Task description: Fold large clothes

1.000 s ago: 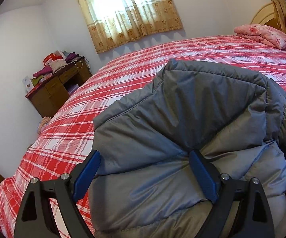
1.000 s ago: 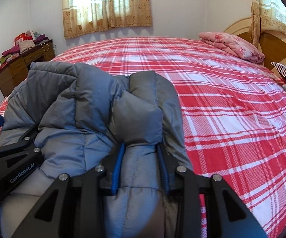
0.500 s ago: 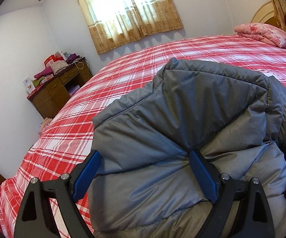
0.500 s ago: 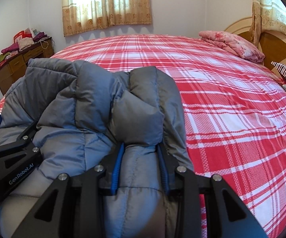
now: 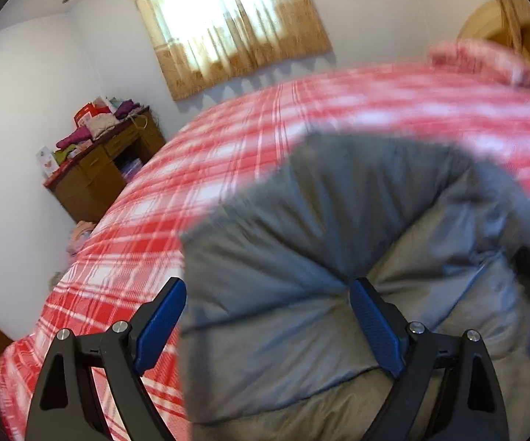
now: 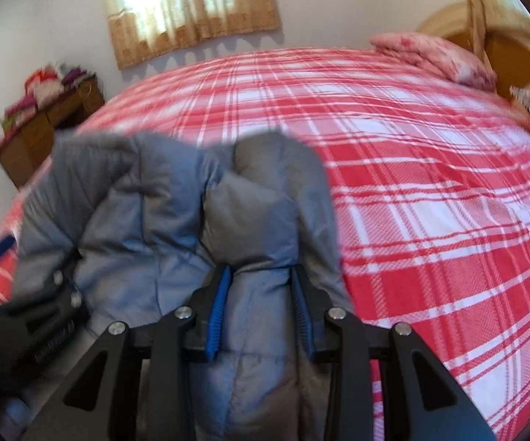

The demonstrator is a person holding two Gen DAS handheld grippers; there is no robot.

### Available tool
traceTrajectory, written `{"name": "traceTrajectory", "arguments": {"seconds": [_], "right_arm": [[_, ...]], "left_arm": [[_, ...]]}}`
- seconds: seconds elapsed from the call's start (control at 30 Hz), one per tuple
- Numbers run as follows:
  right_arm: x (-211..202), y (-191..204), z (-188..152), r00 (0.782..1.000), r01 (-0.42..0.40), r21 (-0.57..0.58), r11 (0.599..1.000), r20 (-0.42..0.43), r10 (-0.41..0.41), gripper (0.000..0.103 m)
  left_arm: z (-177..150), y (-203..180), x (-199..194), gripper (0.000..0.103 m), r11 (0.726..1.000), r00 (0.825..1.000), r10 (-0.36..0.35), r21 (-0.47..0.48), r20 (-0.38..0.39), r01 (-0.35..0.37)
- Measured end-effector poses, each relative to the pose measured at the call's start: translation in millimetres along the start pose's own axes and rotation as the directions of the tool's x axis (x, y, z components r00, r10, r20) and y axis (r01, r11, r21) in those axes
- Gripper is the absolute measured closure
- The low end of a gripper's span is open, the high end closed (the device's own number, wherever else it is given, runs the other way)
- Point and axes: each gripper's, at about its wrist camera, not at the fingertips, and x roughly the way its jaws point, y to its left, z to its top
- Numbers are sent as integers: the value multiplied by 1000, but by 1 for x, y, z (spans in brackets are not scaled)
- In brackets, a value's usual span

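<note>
Two black grippers with blue pads work a puffy grey quilted jacket [image 6: 147, 220] lying bunched on the red-and-white plaid bedspread [image 6: 430, 191]. The right gripper [image 6: 261, 305] pinches a thick fold of it; the left gripper [image 5: 265, 316] gapes wide, padding bulging between its fingers.

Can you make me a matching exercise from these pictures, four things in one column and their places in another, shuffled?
1. grey puffer jacket
2. pink folded blanket
3. wooden dresser
4. curtain

A. over the window
B. by the headboard
C. against the wall beside the bed, clothes piled on top
D. pinched in the right gripper

Pairs: 1-D, 2-B, 3-C, 4-A
</note>
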Motion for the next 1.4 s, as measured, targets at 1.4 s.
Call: {"name": "traceTrajectory", "arguments": {"seconds": [1.4], "right_arm": [[61,17,-3,996,92,-66,994,-2,-92,72]], "left_arm": [[-3,-19,59,10,999,996,42,-18,-74,-43]]}}
